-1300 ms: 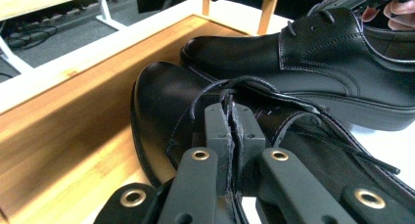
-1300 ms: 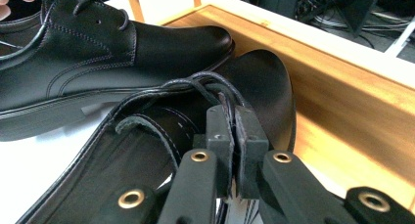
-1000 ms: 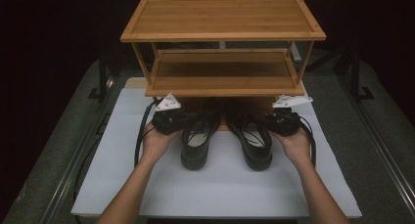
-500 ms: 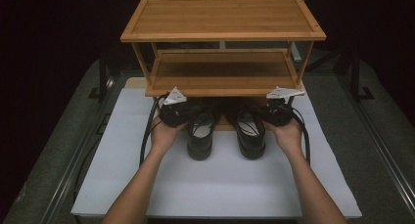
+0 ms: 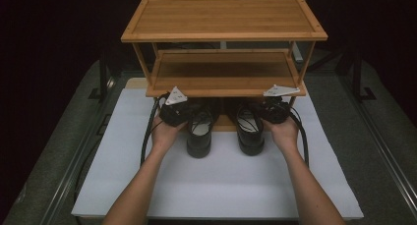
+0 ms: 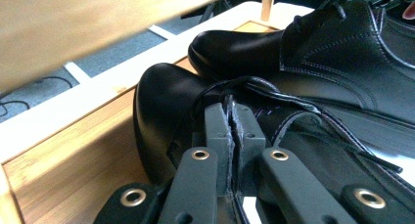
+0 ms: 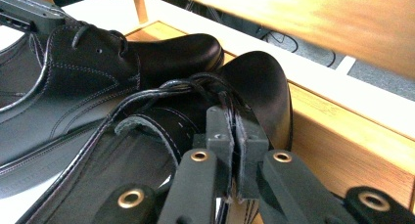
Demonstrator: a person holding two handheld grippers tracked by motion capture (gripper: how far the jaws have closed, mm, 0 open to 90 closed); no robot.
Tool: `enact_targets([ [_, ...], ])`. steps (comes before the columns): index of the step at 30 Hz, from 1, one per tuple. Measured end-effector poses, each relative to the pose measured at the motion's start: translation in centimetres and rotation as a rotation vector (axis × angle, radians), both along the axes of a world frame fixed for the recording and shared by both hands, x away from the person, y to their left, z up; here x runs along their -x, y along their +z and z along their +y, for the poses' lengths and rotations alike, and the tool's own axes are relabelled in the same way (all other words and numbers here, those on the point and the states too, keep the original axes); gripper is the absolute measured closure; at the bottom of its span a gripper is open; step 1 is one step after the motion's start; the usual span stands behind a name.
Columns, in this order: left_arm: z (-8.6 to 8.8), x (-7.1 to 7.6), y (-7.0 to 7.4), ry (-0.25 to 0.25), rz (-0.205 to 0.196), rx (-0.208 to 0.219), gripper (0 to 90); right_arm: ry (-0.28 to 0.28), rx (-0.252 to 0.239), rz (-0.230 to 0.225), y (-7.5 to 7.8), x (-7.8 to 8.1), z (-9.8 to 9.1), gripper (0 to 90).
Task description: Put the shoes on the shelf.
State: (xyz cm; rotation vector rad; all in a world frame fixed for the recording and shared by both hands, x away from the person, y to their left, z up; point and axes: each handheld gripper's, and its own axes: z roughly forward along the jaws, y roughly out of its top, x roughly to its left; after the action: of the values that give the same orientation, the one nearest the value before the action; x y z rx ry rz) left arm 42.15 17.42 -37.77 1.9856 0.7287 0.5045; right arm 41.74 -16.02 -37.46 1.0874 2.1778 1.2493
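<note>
A pair of black leather lace-up shoes stands toes-first on the bamboo base under the rack's lower shelf (image 5: 223, 72). The left shoe (image 5: 199, 136) is held at its upper rim by my left gripper (image 5: 188, 117), which is shut on the leather edge. In the left gripper view the pads (image 6: 231, 119) pinch that rim, with the toe cap (image 6: 161, 106) just beyond. My right gripper (image 5: 264, 116) is shut the same way on the rim of the right shoe (image 5: 250, 134). The right gripper view shows its jaws (image 7: 234, 121) closed on the leather behind the toe (image 7: 259, 82).
The two-tier bamboo shoe rack (image 5: 223, 18) stands at the far side of a white mat (image 5: 221, 185). Its legs and low base board (image 6: 73, 150) flank the shoes. Cables trail from both grippers over the mat. Dark grey table surface lies on both sides.
Both hands have moved forward with the shoes. The toes now sit farther in under the lower shelf, and the right shoe has come a little nearer the left.
</note>
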Motion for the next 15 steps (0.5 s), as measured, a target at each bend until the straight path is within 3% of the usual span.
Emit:
enact_targets([
  [15, 0.0, -0.1, -0.6, -0.005, 0.01, 0.036, 87.5, 0.0, 0.022, -0.008, -1.0, -0.4, 1.4, 86.7],
])
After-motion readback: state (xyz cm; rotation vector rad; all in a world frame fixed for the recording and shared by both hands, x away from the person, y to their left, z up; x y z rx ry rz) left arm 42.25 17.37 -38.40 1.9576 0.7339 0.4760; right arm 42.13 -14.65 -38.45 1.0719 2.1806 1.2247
